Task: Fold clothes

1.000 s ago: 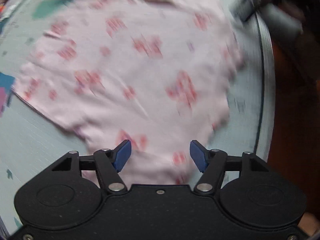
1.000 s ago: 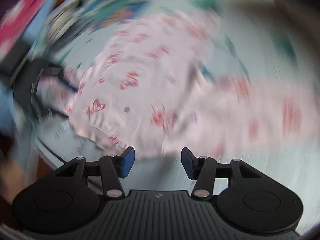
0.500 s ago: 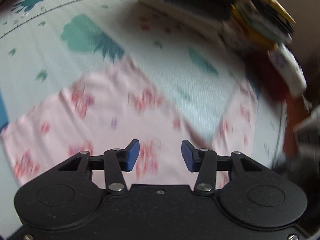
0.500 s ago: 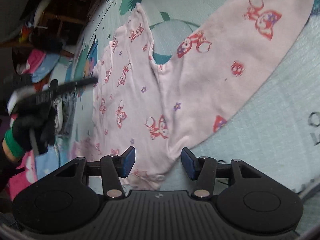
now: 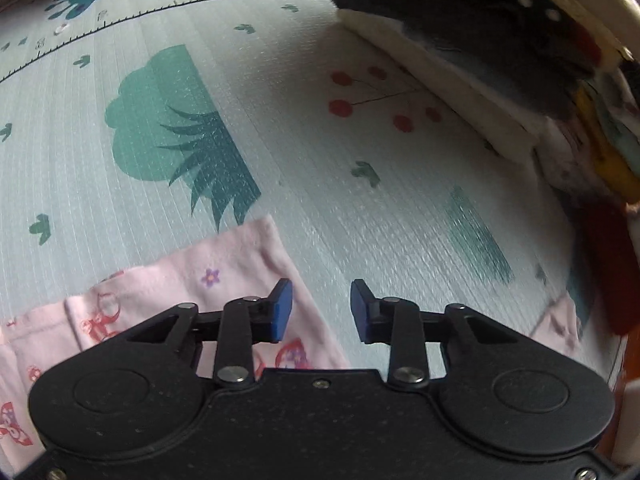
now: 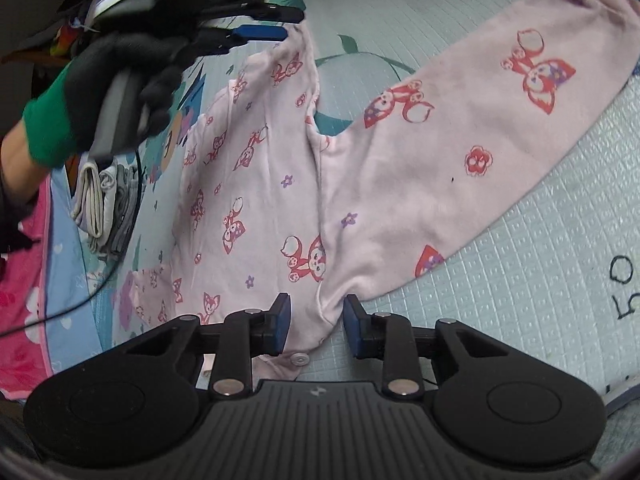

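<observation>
The pink garment (image 6: 280, 184) lies spread flat on the patterned mat (image 5: 320, 160), the right gripper (image 6: 314, 322) released at its near edge, and the left gripper (image 5: 320, 310) released above its far sleeve.

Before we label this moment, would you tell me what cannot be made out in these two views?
- Pink garment: its near end lies under the right gripper, right wrist view.
- Folded stack: cut off by the top-right edge and blurred, left wrist view.
- Left gripper: finger gap unreadable edge-on, right wrist view.
</observation>
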